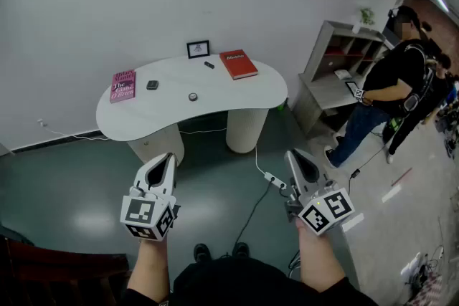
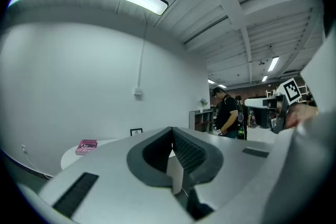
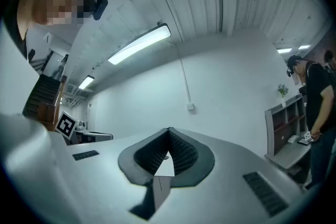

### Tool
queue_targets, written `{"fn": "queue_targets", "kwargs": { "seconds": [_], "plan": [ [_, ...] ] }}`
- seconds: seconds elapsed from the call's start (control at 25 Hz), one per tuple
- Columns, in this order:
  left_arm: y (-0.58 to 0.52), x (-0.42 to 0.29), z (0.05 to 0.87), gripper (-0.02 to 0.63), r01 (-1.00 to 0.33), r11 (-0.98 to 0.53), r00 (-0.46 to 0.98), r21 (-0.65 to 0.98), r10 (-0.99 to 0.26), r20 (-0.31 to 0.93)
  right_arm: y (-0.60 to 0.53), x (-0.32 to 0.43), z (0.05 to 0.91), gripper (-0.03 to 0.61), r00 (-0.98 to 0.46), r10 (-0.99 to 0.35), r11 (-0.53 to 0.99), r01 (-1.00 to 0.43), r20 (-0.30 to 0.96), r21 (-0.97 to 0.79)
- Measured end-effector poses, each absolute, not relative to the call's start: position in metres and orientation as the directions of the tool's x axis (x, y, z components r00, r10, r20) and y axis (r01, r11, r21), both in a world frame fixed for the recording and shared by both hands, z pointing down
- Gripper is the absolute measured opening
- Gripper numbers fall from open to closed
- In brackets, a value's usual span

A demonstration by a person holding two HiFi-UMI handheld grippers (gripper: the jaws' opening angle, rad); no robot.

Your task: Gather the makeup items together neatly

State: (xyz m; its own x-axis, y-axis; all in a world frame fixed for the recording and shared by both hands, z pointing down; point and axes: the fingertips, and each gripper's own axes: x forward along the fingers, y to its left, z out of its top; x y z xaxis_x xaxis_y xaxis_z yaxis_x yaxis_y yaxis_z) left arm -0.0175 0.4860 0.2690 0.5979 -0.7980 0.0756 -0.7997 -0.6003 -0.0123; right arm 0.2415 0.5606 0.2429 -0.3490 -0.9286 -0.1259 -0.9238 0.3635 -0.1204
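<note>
Nearest me, my left gripper (image 1: pixel 170 156) and right gripper (image 1: pixel 293 153) are both closed, empty. Ahead, a power strip (image 1: pixel 275 181) and its cable cross the floor, a likely trip hazard. Farther off, small makeup items (image 1: pixel 152 85) lie scattered on the white table (image 1: pixel 237 93) — closed jaws could knock them off.

The worktop (image 1: pixel 237 93) carries a left book (image 1: pixel 122 85) at one end, a right book (image 1: pixel 238 64) towards the rear and a picture frame (image 1: pixel 198 49) at the back edge. Between the books lie a square item (image 1: pixel 152 84), a round item (image 1: pixel 192 97) further forward and a stick item (image 1: pixel 209 64) below the frame.
</note>
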Motion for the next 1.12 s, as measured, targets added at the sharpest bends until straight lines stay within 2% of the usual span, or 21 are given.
{"fn": "queue_targets", "kwargs": {
  "seconds": [0.44, 0.76, 1.12],
  "plan": [
    [0.487, -0.004, 0.273, 0.012, -0.795, -0.607, 0.604, -0.016, -0.793, 0.087, 0.559, 0.251, 0.250, 0.034, -0.351, -0.927, 0.368, -0.920, -0.130, -0.139],
    [0.502, 0.010, 0.282, 0.014, -0.814, -0.580, 0.576, -0.012, -0.810, 0.109, 0.574, 0.259, 0.245, 0.037, -0.413, -0.903, 0.413, -0.910, -0.114, 0.028],
    [0.523, 0.017, 0.299, 0.014, -0.850, -0.527, 0.523, 0.007, -0.842, 0.134, 0.573, 0.262, 0.265, 0.037, -0.513, -0.854, 0.518, -0.853, -0.089, -0.053]
  ]
}}
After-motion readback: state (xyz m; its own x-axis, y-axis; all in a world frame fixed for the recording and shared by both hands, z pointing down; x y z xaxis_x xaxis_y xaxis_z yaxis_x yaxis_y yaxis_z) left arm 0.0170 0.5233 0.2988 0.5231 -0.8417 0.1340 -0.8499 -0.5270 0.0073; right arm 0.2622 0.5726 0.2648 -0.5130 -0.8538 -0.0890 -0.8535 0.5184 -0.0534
